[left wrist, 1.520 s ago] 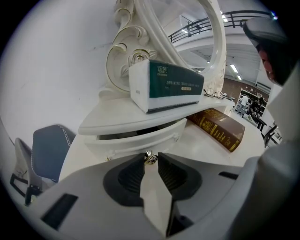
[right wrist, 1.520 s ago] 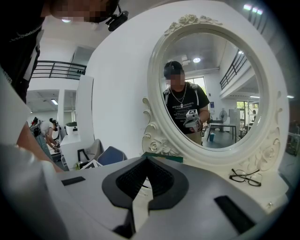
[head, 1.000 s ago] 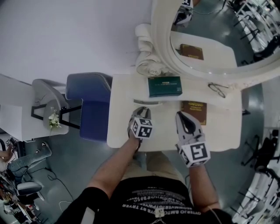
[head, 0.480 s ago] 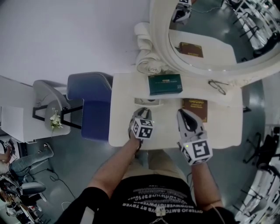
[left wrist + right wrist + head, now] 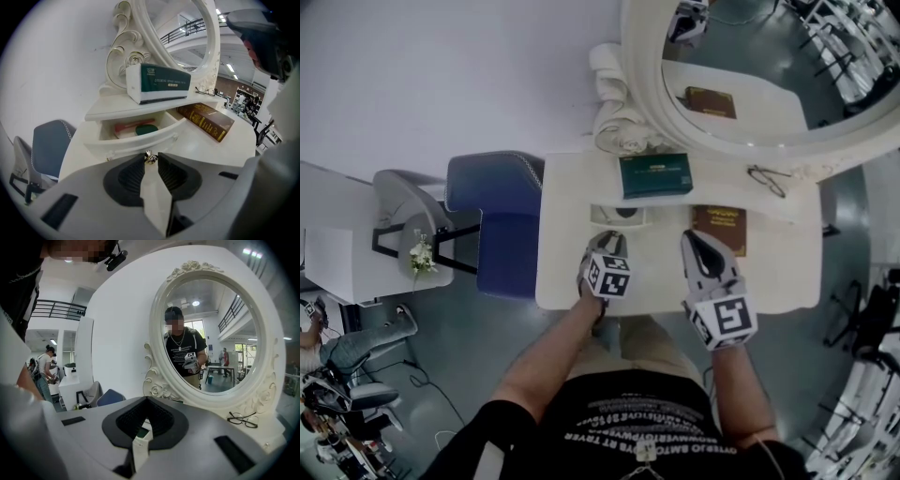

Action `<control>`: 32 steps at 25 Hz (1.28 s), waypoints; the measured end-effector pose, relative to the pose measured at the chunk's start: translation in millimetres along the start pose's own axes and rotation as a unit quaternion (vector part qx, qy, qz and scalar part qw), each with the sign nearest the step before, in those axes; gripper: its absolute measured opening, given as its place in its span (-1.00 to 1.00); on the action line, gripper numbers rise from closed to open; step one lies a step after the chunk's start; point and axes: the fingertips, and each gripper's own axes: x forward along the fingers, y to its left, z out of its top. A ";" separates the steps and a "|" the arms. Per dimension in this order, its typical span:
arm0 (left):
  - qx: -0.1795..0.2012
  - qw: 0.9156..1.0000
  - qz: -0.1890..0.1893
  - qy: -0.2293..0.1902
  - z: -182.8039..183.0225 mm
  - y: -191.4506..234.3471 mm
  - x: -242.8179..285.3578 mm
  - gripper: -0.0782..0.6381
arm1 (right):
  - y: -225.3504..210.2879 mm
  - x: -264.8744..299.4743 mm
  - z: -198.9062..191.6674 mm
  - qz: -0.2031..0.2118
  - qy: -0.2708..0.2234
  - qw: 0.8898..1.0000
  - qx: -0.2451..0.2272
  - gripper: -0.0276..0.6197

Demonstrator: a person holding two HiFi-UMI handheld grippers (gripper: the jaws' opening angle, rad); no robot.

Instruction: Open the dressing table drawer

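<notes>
Only unreadable print: green box above the drawer, brown book beside.

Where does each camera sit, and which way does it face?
Head view: worn on the head, steeply down onto the dressing table; forearms, left gripper, right gripper show.
Left gripper view: on that gripper, along its jaws, closed on the knob of the part-open drawer.
Right gripper view: on that gripper, facing the mirror; its shut jaws show, the person reflected.
Shared: head and left gripper views show the green box and brown book.
</notes>
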 end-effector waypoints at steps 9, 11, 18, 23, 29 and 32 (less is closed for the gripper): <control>0.002 1.000 -0.001 0.002 -6.5 -3.5 -5.2 -0.53 | -0.5 -2.8 0.8 -0.003 -0.008 1.000 -0.020 -0.91; 0.001 1.000 0.000 0.001 -7.2 -4.0 -5.6 -0.53 | 2.5 -3.3 1.9 -0.002 -0.008 1.000 -0.014 -0.91; 0.015 1.000 -0.001 -0.009 -6.3 -6.4 -7.4 -0.47 | 5.3 -5.5 4.6 -0.003 -0.010 1.000 -0.003 -0.91; 0.014 1.000 -0.003 -0.017 -8.0 -1.9 -21.1 -0.44 | 6.6 -6.1 2.5 -0.004 -0.014 1.000 -0.005 -0.91; 0.016 0.998 -0.010 -0.066 5.0 3.5 -58.5 -0.54 | 8.3 -11.6 2.5 -0.013 -0.007 1.000 -0.008 -0.91; 0.019 0.993 -0.007 -0.115 27.1 8.0 -84.5 -0.71 | 10.6 -13.9 3.1 -0.017 -0.007 1.000 -0.010 -0.91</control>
